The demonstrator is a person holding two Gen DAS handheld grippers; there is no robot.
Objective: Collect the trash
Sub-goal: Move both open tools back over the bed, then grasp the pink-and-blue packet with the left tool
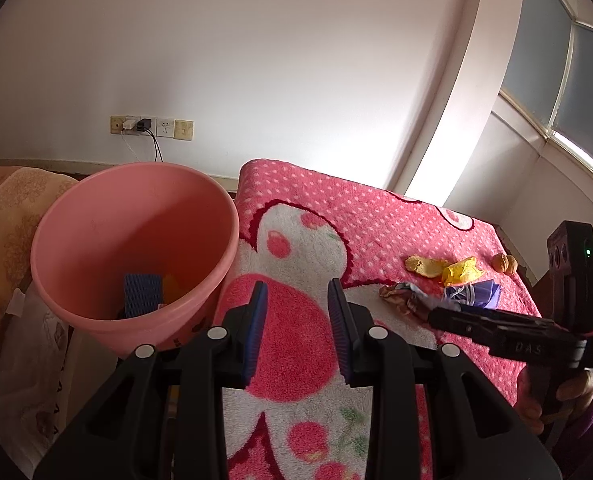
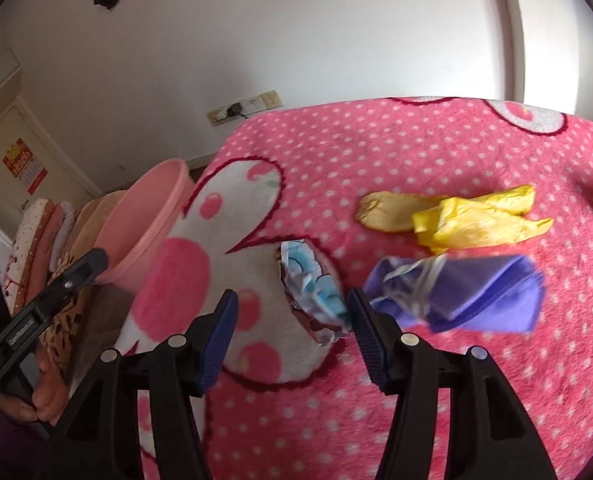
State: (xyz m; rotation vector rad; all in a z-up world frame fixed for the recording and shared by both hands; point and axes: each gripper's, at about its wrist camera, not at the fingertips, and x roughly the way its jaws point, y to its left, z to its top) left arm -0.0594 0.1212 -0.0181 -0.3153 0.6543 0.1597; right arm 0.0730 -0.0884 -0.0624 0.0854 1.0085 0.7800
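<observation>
Left tool (image 1: 298, 298): black two-finger clamp with blue ribbed pads, jaws moderately apart and holding nothing; it hangs over the white-and-pink patch of the blanket, just beside the bin. Right tool (image 2: 292, 312): same build, jaws wide apart and gripping nothing; the crumpled printed wrapper with blue and brown markings (image 2: 310, 292) lies on the blanket just ahead of the gap, close to the right-hand pad, contact not discernible. In the left wrist view the right tool appears from the side, its tip at the wrapper, with a hand in a purple sleeve (image 1: 552, 396) on its handle.

Surface: a fleecy pink blanket with white dots and a white-and-red cartoon motif (image 2: 436, 148) covering a bed. A white wall (image 1: 256, 60) carries a row of sockets with plugged chargers (image 1: 152, 126); a frosted window (image 1: 568, 68) stands at right.

Trash on the blanket: a crumpled purple bag with white strings (image 2: 468, 292) just right of the wrapper; beyond it a yellow crumpled plastic bag (image 2: 480, 216) touching a tan piece of peel (image 2: 384, 210); a brown walnut (image 1: 504, 264) lies apart near the far edge.

Container: a round pink plastic bin (image 1: 136, 216) beside the bed, holding a blue foam net sleeve (image 1: 142, 294) and a small orange scrap (image 1: 172, 286).
</observation>
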